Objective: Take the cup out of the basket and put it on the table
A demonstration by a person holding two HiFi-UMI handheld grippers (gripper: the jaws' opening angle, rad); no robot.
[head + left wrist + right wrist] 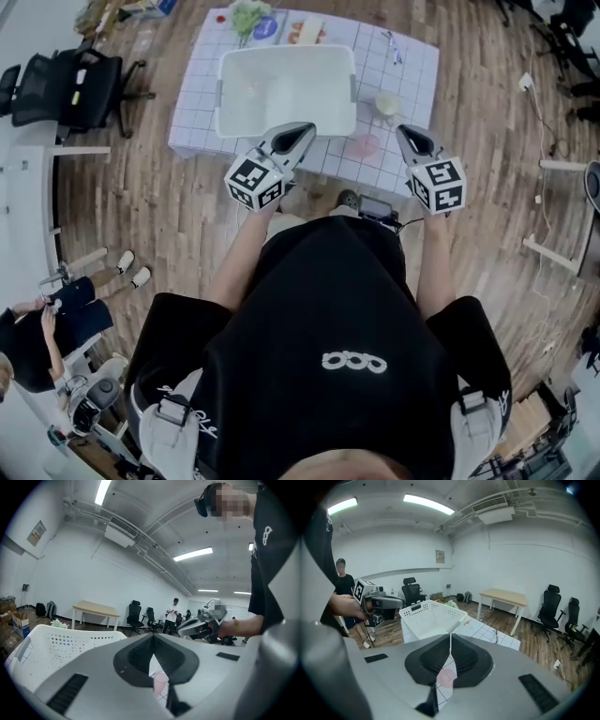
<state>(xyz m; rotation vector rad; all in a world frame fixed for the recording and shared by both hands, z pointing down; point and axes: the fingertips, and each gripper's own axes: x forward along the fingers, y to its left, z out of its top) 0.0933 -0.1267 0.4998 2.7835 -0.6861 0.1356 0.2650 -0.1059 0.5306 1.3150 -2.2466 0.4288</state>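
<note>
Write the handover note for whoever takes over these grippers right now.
Left claw: shut, empty, held near the table's front edge.
Right claw: shut, empty, beside it on the right.
Pink cup: standing on the table, outside the basket, off its front right corner. A pale cup stands right of the basket.
Done: pink cup is on the table; neither claw touches it.
Left: apparently nothing. The basket looks empty, but its white inside is hard to read.

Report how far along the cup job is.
Done, it seems: a pink cup stands on the checked table by the near right corner of the white basket, a pale cup behind it. In hand: nothing; the left gripper and right gripper are shut and empty. Left: nothing obvious; no cup shows in the basket.
</note>
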